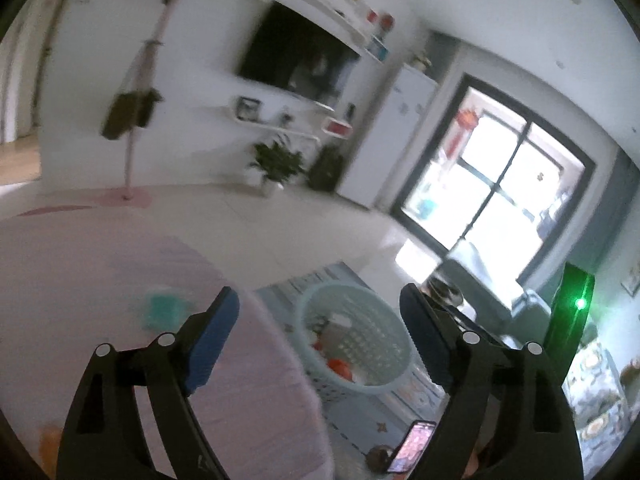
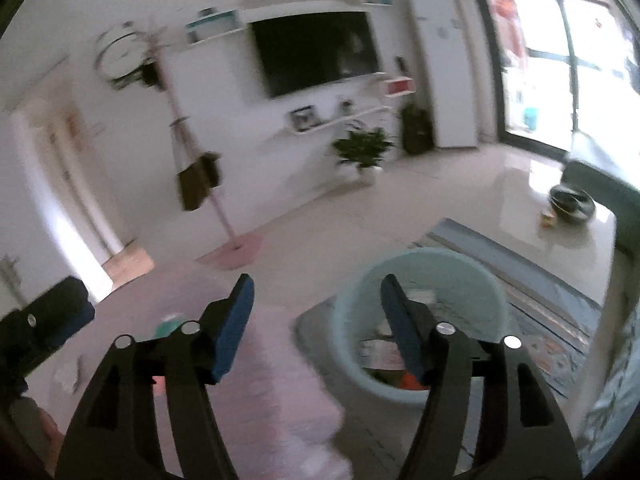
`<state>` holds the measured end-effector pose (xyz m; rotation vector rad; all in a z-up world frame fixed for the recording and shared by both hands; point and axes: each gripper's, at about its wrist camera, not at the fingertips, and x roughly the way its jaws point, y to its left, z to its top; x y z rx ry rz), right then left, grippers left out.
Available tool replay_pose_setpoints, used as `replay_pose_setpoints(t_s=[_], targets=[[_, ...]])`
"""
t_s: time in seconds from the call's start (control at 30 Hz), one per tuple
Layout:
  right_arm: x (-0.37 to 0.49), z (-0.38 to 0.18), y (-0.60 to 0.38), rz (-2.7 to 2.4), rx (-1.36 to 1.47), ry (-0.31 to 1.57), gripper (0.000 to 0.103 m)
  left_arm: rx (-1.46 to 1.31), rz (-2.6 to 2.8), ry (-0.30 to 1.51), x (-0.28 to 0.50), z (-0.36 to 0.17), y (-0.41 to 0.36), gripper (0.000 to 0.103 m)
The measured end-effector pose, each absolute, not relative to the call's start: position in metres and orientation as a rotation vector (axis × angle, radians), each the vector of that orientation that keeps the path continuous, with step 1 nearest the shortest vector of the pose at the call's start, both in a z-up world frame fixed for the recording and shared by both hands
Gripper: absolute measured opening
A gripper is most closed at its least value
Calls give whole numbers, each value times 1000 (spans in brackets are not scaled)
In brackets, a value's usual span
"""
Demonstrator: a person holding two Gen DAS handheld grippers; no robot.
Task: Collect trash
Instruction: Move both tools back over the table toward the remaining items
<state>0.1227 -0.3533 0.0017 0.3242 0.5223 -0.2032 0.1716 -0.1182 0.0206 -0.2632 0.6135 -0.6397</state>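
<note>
Holding orange and white scraps, blurred, pale-green slotted basket (image 2: 480, 280); both tools gape.

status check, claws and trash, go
Left claw open, empty. Right claw open, empty. Basket on the rug, trash already inside; teal scrap left on the pink table. Nothing in the way.

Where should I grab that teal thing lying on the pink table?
Probably from above, closing across its narrower width. The teal item looks low and flat on the pink table, so a side approach offers little. It's too blurred to make out edges; both grippers are open and empty.
</note>
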Motion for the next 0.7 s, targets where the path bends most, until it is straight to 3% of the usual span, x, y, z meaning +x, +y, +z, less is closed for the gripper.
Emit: replay_pose_setpoints(t_s=[0.2, 0.3, 0.7], targets=[[142, -11, -276, -66, 228, 587, 66, -290, -484, 608, 172, 18, -48, 83], [153, -24, -246, -13, 199, 624, 77, -311, -407, 626, 175, 11, -14, 83], [203, -77, -186, 58, 150, 793, 78, -416, -90, 695, 191, -20, 134, 82]])
